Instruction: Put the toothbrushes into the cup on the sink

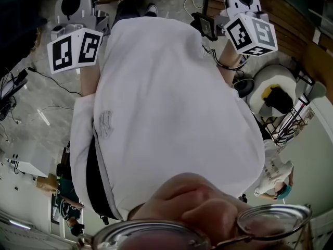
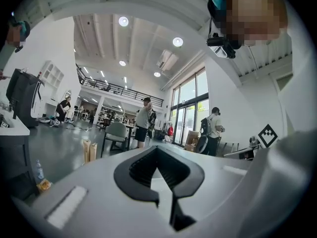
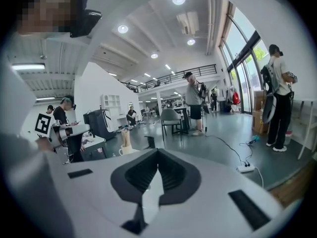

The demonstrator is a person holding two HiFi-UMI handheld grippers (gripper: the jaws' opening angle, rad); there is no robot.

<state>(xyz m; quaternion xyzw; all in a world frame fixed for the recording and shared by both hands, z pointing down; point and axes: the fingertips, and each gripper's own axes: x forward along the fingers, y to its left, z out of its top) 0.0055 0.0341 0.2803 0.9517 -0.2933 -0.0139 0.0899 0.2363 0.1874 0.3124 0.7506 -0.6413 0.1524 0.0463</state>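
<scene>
Left tongs (image 2: pixel 157 155) are seen clenched in the left gripper view, their black ribbed pads met at the tip with nothing gripped. A standing person in a pale shirt (image 2: pixel 143 120) is framed at 12 o'clock beyond them.

In the right gripper view the right tongs (image 3: pixel 157 157) are likewise pressed shut and empty, with a grey chair (image 3: pixel 171 119) at 12 o'clock.

In the head view a white cotton shirt (image 1: pixel 171 98) is flanked by the left black-and-white marker cube (image 1: pixel 75 50) at 10 o'clock and the right marker cube (image 1: pixel 251 34) at 2 o'clock.

Where the toothbrushes and the cup lie cannot be told.
</scene>
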